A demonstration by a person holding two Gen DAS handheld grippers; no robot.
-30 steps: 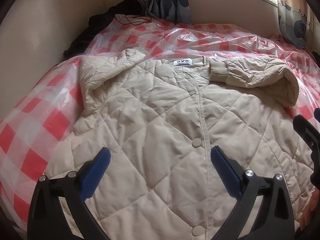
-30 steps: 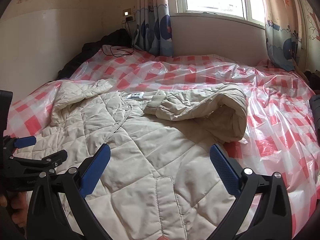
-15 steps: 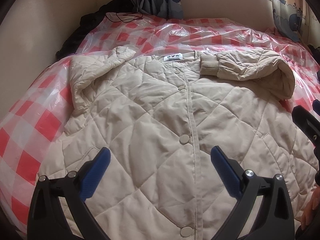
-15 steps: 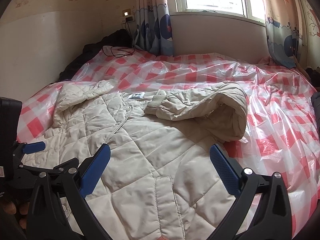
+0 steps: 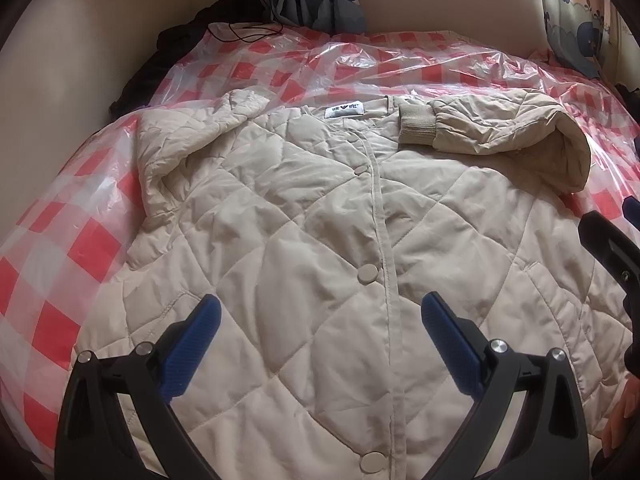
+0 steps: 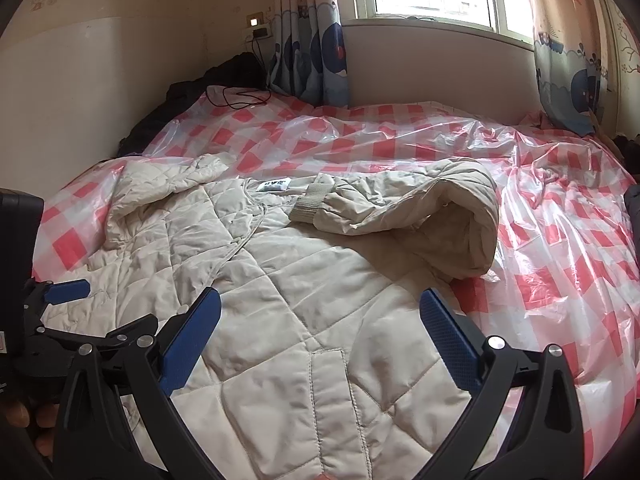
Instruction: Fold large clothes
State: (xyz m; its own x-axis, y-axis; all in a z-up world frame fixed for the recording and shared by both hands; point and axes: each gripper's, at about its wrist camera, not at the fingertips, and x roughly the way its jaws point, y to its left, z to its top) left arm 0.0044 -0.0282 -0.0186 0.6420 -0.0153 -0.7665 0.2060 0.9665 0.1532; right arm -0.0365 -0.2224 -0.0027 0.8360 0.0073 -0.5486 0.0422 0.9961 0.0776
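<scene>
A beige quilted jacket (image 5: 304, 240) lies face up and buttoned on the bed, collar label at the far end. It also shows in the right wrist view (image 6: 280, 300). Its right sleeve (image 5: 500, 132) is folded across the chest, cuff near the collar. Its left sleeve (image 5: 180, 140) lies bunched at the shoulder. My left gripper (image 5: 318, 320) is open and empty above the jacket's lower front. My right gripper (image 6: 318, 316) is open and empty above the lower right side. The left gripper also shows in the right wrist view (image 6: 64, 292).
The bed carries a red-and-white checked sheet under clear plastic (image 6: 560, 240). A dark garment (image 6: 192, 96) and a black cable (image 6: 236, 98) lie at the far left corner by the wall. Curtains (image 6: 312, 40) and a window stand behind the bed.
Both grippers have drawn back toward the jacket's hem and lifted slightly, so more of the jacket shows. Both stay open. The jacket has not moved.
</scene>
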